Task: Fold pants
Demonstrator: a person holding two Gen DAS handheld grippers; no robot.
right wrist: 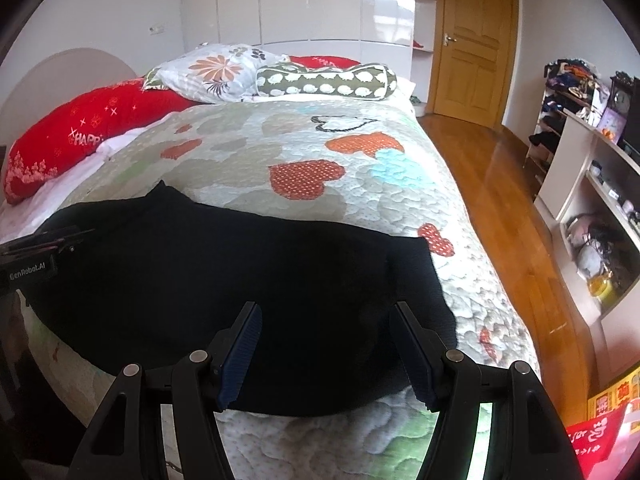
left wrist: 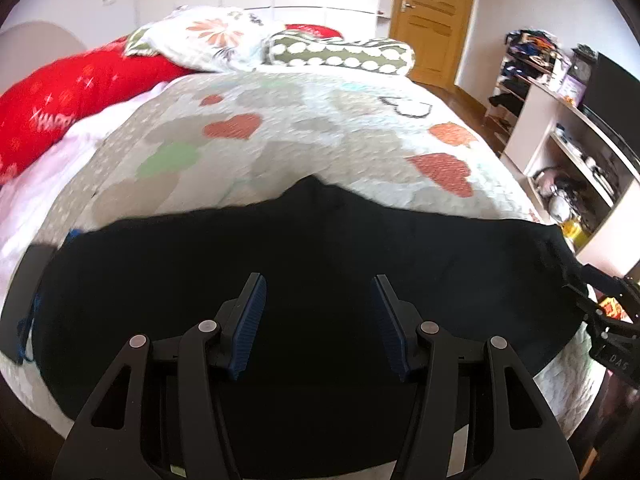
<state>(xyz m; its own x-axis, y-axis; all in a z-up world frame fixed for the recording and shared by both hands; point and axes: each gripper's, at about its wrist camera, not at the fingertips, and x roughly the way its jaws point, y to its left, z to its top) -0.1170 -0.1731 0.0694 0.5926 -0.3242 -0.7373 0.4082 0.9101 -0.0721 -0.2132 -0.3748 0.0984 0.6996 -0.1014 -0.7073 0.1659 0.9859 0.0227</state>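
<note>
Both my left gripper (left wrist: 318, 320) and right gripper (right wrist: 326, 350) hang spread, empty, above the black pants (right wrist: 240, 280); only the right wrist view shows the wooden floor (right wrist: 500, 184).

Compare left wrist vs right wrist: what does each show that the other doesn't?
Left wrist only: the pants' far-left edge with blue trim, and the right gripper's body at the frame's right edge.
Right wrist only: the wooden floor beside the bed, the pants' right end, and the left gripper's body at the frame's left edge.
Both: dark pants spread on the heart-pattern quilt, red pillow, door, shelves. Left gripper and right gripper open, holding nothing.
</note>
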